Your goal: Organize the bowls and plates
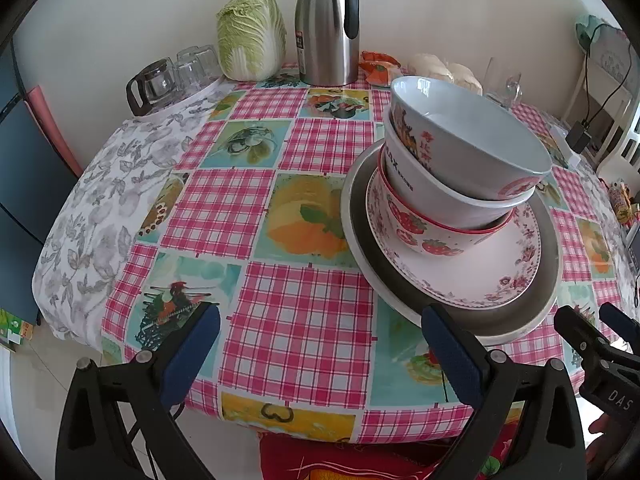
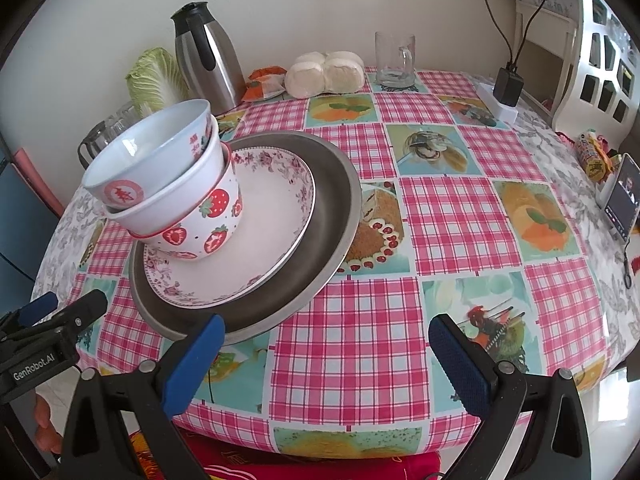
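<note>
A stack stands on the checked tablecloth: a wide grey metal plate (image 1: 500, 316) (image 2: 336, 192), a floral-rimmed plate (image 1: 500, 264) (image 2: 260, 232) in it, and three nested bowls on top. The lowest is a strawberry bowl (image 1: 420, 232) (image 2: 212, 216), then a plain white bowl (image 1: 420, 184) (image 2: 172, 204), then a tilted bowl with red print (image 1: 472, 132) (image 2: 152, 148). My left gripper (image 1: 324, 340) is open near the table's front edge, its right finger just before the metal plate's rim. My right gripper (image 2: 328, 356) is open too, its left finger near the same rim. Neither holds anything.
At the back stand a steel thermos (image 1: 326, 32), a cabbage (image 1: 252, 36), glass cups (image 1: 176, 72), wrapped buns (image 2: 324, 72) and a glass mug (image 2: 394, 56). A phone (image 2: 622, 200) and a power adapter (image 2: 508, 84) sit at the right. A red cushion lies below the table edge.
</note>
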Available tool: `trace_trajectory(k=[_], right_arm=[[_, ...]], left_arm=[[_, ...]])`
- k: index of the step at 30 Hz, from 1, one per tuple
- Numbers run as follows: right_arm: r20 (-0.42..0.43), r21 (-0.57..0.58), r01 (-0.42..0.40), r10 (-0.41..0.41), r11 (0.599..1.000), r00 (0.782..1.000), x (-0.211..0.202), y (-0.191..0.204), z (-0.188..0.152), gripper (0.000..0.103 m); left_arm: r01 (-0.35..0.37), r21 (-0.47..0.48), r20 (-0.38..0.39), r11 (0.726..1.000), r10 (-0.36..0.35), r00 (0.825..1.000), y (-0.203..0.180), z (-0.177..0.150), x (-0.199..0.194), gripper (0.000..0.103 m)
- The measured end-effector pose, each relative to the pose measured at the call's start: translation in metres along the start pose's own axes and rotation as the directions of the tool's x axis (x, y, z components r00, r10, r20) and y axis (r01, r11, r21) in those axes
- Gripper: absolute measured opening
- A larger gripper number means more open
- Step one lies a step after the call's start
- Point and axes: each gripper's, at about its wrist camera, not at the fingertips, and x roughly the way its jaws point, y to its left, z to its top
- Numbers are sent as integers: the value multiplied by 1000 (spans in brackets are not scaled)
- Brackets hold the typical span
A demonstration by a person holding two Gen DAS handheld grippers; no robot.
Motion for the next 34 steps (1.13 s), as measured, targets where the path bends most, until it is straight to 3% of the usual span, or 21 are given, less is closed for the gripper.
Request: trace_trajectory(k=[34], right_arm=[[-5,-6,-2,2,1000,1000,2,0,0,103]], left_arm=[[-13,-23,-15,1000,12,1000,5,-1,4,101]])
